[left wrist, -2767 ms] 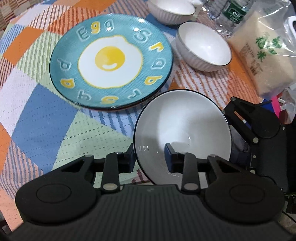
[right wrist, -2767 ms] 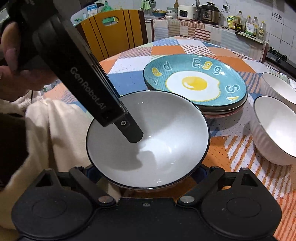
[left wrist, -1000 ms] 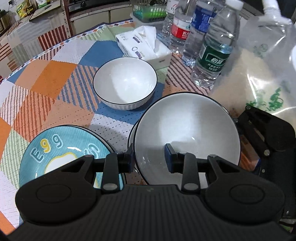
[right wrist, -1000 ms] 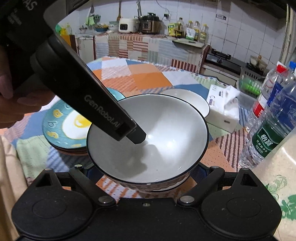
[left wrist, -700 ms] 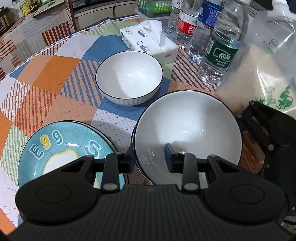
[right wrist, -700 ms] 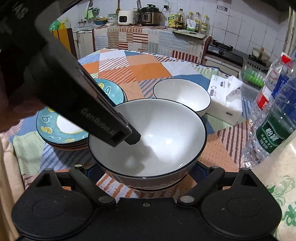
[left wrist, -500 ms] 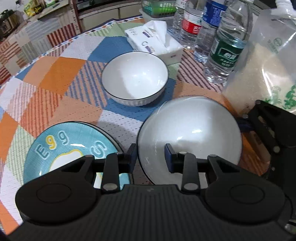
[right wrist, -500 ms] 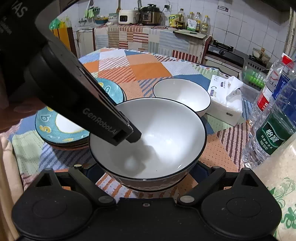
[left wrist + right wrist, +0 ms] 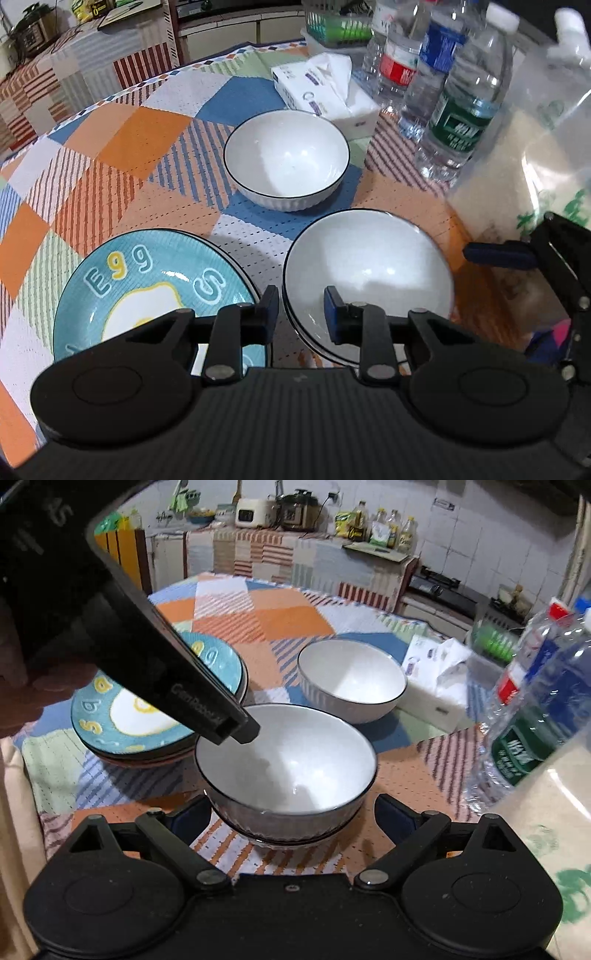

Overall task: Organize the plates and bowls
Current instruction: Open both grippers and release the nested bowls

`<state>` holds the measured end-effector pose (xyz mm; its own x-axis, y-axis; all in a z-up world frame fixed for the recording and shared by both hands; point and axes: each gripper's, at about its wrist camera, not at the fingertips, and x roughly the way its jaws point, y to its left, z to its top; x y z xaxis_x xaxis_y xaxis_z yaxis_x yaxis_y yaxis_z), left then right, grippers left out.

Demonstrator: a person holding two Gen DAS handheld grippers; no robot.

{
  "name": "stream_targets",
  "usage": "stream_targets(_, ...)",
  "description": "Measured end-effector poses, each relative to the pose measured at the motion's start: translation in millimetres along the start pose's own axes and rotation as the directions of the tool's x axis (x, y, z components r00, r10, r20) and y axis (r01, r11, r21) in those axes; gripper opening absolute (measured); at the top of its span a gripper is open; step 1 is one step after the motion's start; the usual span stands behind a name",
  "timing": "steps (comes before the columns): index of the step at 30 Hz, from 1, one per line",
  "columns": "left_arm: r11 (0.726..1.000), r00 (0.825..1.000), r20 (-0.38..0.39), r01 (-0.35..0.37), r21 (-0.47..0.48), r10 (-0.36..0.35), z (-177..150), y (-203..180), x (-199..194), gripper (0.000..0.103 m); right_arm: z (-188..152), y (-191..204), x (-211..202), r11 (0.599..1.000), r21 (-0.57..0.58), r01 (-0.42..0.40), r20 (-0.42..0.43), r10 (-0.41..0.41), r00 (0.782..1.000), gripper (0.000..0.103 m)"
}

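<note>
Surroundings: patchwork cloth (image 9: 140, 136) covers the table. Ahead-right of the left gripper (image 9: 297, 306) stand 3 water bottles (image 9: 461, 107), close together; tissue pack (image 9: 325, 92) just left of them, rice bag (image 9: 517, 155) to the right. These crowd the far right side, near the bowls but not touching as far as seen.

Bowls: 2 stacked (image 9: 369, 273) directly under both grippers; lower one shows only as a rim under the top bowl (image 9: 288, 753) in right view. 1 more bowl (image 9: 286, 158) sits ahead, apart from the stack. 3 bowls total.

Plates: egg plate (image 9: 147, 280) just left of the stack, topping a pile (image 9: 147, 757); count below unclear, at least 2 more edges seen.

Left gripper: pitched steeply down, fingers astride the top bowl's near rim, one inside, one outside. Jaws have just been closing a bit; narrow gap, whether pads still pinch the rim – can't tell. Hand (image 9: 22, 686) at left edge of right view, partly seen.

Right gripper (image 9: 291, 812): angled down, jaws spread wide either side of the stack, pads clear of the bowl wall – released.
</note>
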<state>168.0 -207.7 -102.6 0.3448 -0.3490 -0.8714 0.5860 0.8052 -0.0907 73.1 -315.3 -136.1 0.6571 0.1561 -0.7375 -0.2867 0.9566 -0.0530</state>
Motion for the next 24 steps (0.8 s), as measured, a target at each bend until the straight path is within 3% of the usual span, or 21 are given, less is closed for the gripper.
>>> stream_targets(13,1.0,0.999,0.047,-0.003,0.008,0.002,-4,15,-49,0.027,31,-21,-56,0.988,0.154,-0.027,0.062,0.017,0.998,0.093)
stream_targets(16,1.0,0.999,0.044,-0.009,0.001,0.009,-2,18,-55,0.027,41,-27,-62,0.981,0.192,-0.02,0.066,0.007,0.998,0.092)
stream_targets(24,0.999,1.0,0.025,-0.009,-0.033,0.01,7,32,-68,0.027,61,-50,-59,0.944,0.316,-0.098,0.107,0.067,0.992,0.084)
